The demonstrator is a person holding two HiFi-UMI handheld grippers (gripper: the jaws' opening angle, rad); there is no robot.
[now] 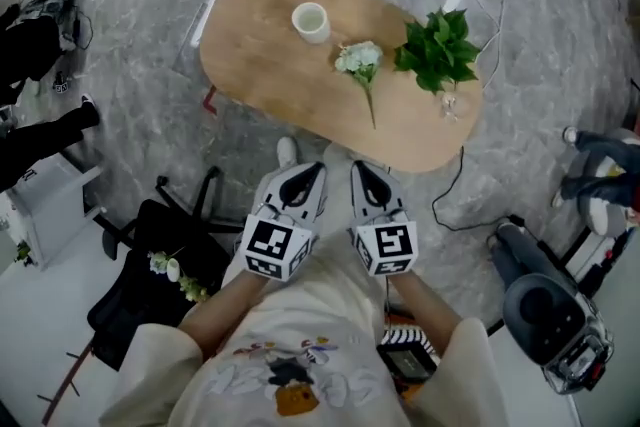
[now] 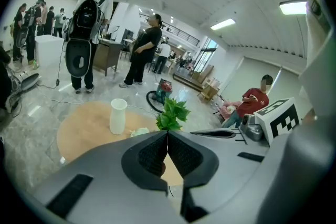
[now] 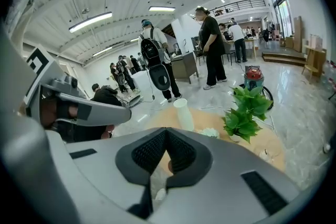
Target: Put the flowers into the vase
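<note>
A white vase (image 1: 311, 22) stands upright on the oval wooden table (image 1: 260, 65). To its right a white flower (image 1: 360, 60) lies flat, stem toward me. A leafy green sprig (image 1: 438, 50) sits near the table's right end. My left gripper (image 1: 308, 172) and right gripper (image 1: 363, 172) hover side by side short of the table's near edge, both shut with nothing between the jaws. The left gripper view shows the vase (image 2: 118, 116), flower (image 2: 139, 131) and sprig (image 2: 171, 114) beyond the closed tips (image 2: 167, 134). In the right gripper view are the vase (image 3: 183, 114), flower (image 3: 210, 132), sprig (image 3: 245, 113) and closed tips (image 3: 166, 131).
A black chair (image 1: 160, 265) lies on the floor at my left with small flowers on it. A grey machine (image 1: 550, 315) sits at lower right. Cables run over the marble floor. Several people (image 2: 142, 50) stand beyond the table, near a red vacuum (image 2: 164, 86).
</note>
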